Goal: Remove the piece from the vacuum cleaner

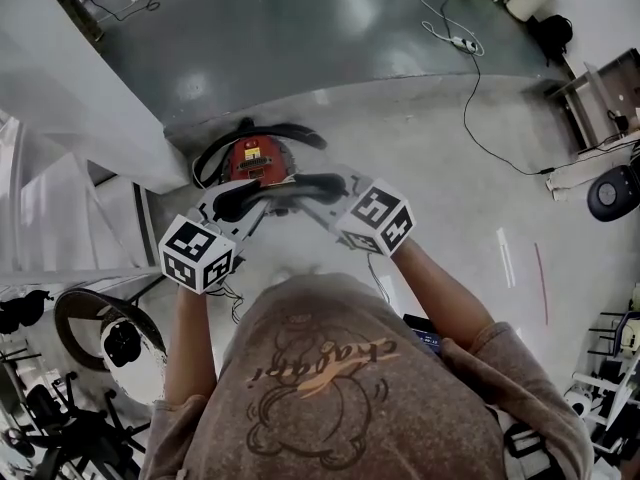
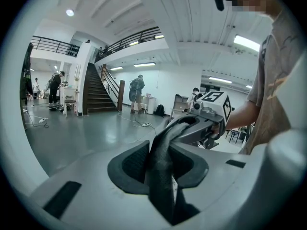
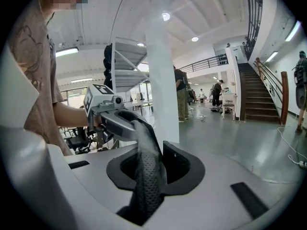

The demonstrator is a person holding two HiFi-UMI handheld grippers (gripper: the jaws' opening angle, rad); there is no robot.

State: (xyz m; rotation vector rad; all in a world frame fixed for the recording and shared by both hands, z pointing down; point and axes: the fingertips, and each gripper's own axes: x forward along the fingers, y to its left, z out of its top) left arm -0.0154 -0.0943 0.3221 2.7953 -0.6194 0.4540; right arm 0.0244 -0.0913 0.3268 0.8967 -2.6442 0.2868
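While the left hand-held gripper (image 2: 162, 169) pinches it, the piece (image 2: 168, 138) (dark) reaches rightward.

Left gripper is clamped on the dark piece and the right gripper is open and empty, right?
No. The right gripper is also clamped on the dark piece, as the right gripper view shows. The left gripper is clamped on it, as you said.

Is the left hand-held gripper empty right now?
No: in the left gripper view, the left hand-held gripper has its jaws clamped on a dark piece that sticks out past them.
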